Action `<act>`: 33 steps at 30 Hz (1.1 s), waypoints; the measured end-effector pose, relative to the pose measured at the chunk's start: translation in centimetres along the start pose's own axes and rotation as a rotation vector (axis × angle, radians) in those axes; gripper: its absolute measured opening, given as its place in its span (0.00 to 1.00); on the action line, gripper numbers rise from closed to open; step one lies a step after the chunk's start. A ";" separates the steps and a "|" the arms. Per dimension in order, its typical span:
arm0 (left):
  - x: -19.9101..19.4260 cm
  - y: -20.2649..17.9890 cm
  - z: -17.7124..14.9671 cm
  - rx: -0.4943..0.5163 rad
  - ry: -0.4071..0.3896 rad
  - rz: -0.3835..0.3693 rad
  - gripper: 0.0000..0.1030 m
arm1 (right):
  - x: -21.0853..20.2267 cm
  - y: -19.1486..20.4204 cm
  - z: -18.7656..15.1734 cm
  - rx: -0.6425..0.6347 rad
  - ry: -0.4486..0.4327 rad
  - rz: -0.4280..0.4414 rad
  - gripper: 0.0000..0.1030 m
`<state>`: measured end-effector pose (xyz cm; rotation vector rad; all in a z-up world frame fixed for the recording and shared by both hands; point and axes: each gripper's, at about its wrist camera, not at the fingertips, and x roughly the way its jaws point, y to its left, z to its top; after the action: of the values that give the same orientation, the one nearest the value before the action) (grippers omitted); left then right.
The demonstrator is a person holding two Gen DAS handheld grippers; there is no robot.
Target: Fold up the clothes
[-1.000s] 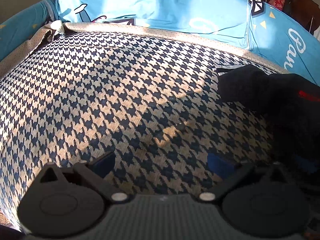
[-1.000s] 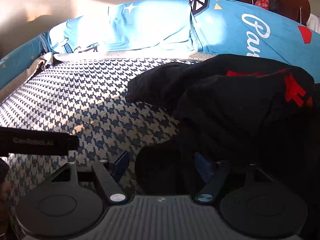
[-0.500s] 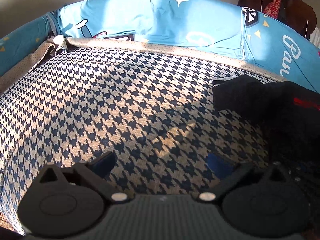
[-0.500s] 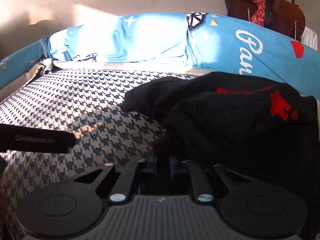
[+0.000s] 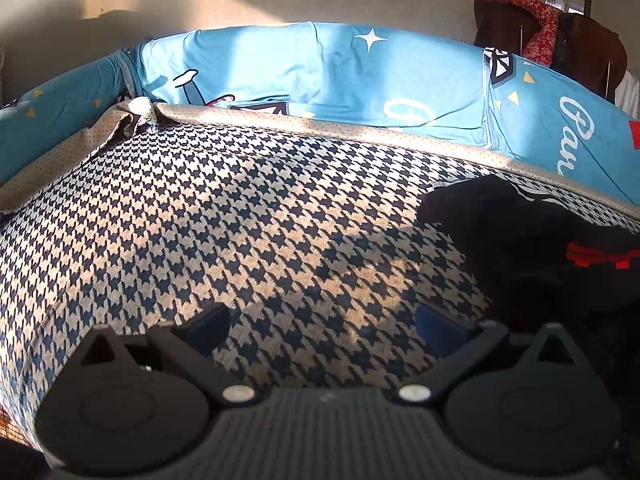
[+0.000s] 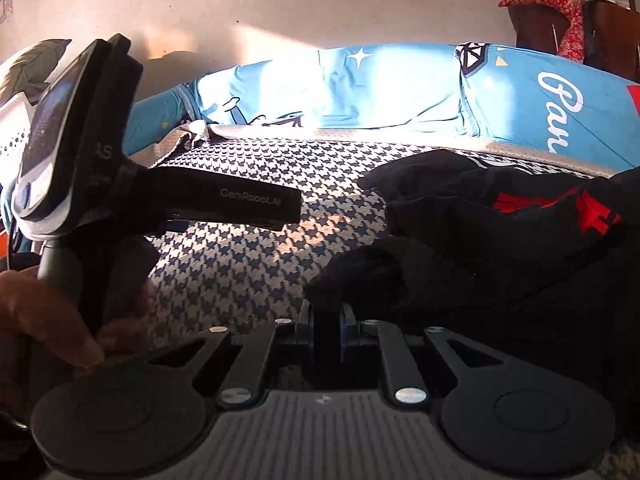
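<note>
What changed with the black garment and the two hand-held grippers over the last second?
The right hand-held gripper went from open to shut on the black garment's near edge and lifted it. The left hand-held gripper stayed open and empty over the houndstooth cover, though it rose a little.

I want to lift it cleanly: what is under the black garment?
The black garment lies on the houndstooth cover; the right gripper pinches its near edge. Anything beneath its bulk is covered.

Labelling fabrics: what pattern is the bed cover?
Navy-and-beige houndstooth cover; clearest in the left wrist view.
</note>
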<state>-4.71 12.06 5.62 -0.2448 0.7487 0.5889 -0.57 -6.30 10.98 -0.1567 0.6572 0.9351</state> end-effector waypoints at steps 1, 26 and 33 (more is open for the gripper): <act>-0.2 0.1 -0.1 0.001 -0.005 0.001 1.00 | -0.2 0.3 -0.2 0.000 -0.001 0.013 0.13; -3.2 -0.9 -3.1 0.131 -0.032 -0.089 1.00 | -5.6 1.9 -4.3 0.038 -0.024 0.099 0.19; -3.6 -2.0 -3.7 0.172 -0.045 -0.138 1.00 | -7.7 0.3 -4.9 0.115 -0.067 0.045 0.19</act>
<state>-7.76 7.45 5.56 -0.1225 0.7285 0.3951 -6.26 -13.42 11.69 -0.0082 0.6527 0.9397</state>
